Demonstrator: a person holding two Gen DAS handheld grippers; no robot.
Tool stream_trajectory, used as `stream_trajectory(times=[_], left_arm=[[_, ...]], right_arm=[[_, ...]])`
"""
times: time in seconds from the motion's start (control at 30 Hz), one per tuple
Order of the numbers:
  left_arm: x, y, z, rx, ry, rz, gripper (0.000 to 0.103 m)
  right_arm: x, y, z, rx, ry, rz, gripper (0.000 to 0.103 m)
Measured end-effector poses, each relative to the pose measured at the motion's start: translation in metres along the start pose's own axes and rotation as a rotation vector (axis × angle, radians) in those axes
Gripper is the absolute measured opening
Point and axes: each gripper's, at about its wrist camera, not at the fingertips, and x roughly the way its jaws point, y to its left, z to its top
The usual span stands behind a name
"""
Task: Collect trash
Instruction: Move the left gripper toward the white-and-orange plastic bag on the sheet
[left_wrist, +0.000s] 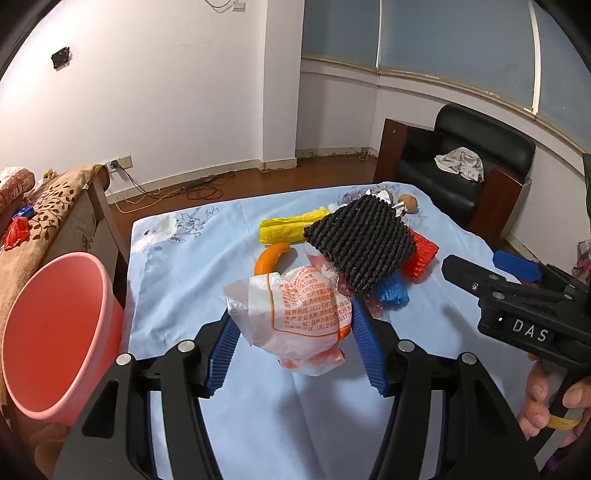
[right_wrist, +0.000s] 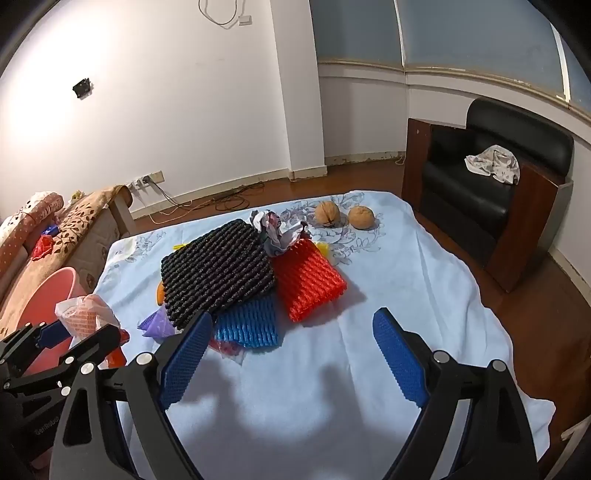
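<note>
The worktop (right_wrist: 424, 258) gives bare blue cloth right of the black foam net (right_wrist: 218, 269); the pink bucket (left_wrist: 55, 332) waits off the left edge. Left claw (left_wrist: 291, 343) stands spread around the crumpled plastic bag (left_wrist: 288, 314), seemingly unpinched: close low, lift clear. Right claw (right_wrist: 291, 354) spread, empty, near the blue foam net (right_wrist: 247, 325).

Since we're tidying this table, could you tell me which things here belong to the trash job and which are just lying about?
Job:
plastic bag
black foam net
red foam net
blue foam net
yellow foam net
orange peel
crumpled wrapper
two walnuts
pink bin

Lying about:
armchair
cloth on it
floor cables
</note>
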Motion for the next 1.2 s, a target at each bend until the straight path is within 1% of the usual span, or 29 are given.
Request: stream_trajectory(times=[0.57,0.9,1.07,1.1,1.2], left_arm=[[0.008,-0.002,-0.003,-0.001,0.024,0.007,0.06],[0.013,-0.001,-0.004,-0.003,0.038,0.012,0.06],[0.015,0.002,-0.005,-0.001,0.049,0.002,0.06],[0.014,0.006,-0.006,-0.003,0.047,-0.011,0.06],[0.012,0.017,-0.006,-0.02,0.048,-0.026,0.06]], right_arm=[[0.004,-0.003,-0.005,0.009,0.002,0.012,0.087],[0.009,-0.006,-0.006,0.039,0.029,0.04,0.086],[0.01,-0.007,-0.005,0.037,0.025,0.041,0.084],[0.01,-0.007,-0.005,0.02,0.02,0.028,0.084],[0.012,-0.009,-0.005,0.021,0.023,0.032,0.082]])
